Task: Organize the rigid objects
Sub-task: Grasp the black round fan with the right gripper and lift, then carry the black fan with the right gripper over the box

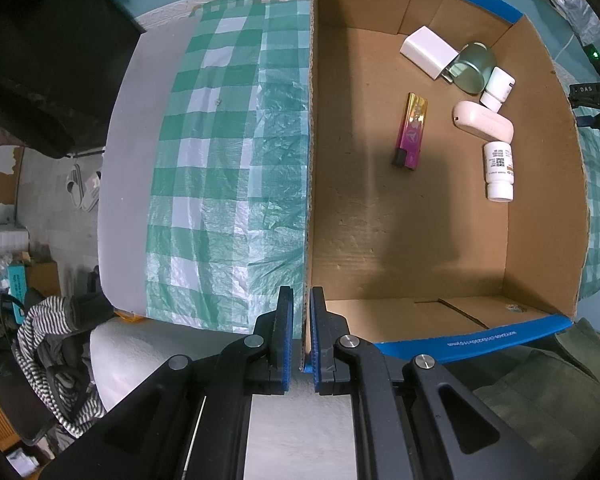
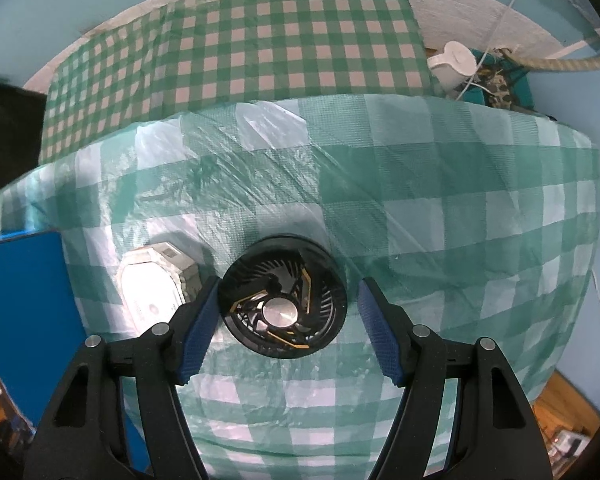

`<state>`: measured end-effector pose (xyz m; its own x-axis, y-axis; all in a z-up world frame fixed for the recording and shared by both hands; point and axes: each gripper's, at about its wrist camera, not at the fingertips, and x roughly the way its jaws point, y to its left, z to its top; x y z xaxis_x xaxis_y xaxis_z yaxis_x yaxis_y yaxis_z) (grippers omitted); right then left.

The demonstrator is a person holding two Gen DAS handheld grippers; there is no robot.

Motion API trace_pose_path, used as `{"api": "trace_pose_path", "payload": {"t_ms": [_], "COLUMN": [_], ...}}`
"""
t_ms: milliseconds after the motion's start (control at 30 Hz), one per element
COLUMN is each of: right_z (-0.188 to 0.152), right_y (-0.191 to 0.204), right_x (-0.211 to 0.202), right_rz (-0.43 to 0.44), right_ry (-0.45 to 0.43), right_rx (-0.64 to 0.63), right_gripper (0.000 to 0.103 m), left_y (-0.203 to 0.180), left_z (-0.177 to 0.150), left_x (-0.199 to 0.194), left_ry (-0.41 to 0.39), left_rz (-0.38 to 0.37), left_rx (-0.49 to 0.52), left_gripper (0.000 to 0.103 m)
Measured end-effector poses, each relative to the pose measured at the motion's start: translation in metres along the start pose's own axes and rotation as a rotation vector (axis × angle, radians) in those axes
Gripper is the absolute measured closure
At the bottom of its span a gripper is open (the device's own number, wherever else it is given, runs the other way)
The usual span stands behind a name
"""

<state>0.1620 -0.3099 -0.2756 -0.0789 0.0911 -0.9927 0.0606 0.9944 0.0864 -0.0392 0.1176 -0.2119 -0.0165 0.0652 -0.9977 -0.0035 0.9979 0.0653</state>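
Pinching the cardboard box (image 1: 400, 208) wall with my left gripper (image 1: 302, 332), I see a gold-pink lighter (image 1: 411, 130) inside it, while my right gripper (image 2: 288, 304) straddles, jaws spread, the black fan (image 2: 284, 298) beside that box.

Striped garment (image 1: 56, 364), slippers (image 1: 85, 190), white jug (image 2: 454, 62).
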Motion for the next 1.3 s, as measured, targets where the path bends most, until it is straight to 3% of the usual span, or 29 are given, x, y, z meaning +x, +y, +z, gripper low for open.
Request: {"api": "trace_pose_path", "payload": {"t_ms": [167, 433, 933, 1300], "right_z": [-0.004, -0.013, -0.048, -0.069], "right_y": [0.010, 0.018, 0.034, 0.087], "right_x": [0.002, -0.001, -0.045, -0.085], "right_rz": [-0.044, -0.077, -0.047, -0.011], "right_ry": [-0.021, -0.034, -0.071, -0.120], "right_rx": [-0.056, -0.139, -0.235, -0.378], "right_gripper": [0.041, 0.041, 0.041, 0.041], "left_y": [0.000, 0.001, -0.002, -0.005], "left_z": [-0.001, -0.001, 0.002, 0.003], "left_x": [0.001, 0.000, -0.002, -0.004], "left_ry": [0.005, 0.004, -0.005, -0.010], "left_rz": [0.000, 0.000, -0.008, -0.011], "left_rx": [-0.006, -0.007, 0.013, 0.032], "left_gripper": [0.095, 0.095, 0.095, 0.095]}}
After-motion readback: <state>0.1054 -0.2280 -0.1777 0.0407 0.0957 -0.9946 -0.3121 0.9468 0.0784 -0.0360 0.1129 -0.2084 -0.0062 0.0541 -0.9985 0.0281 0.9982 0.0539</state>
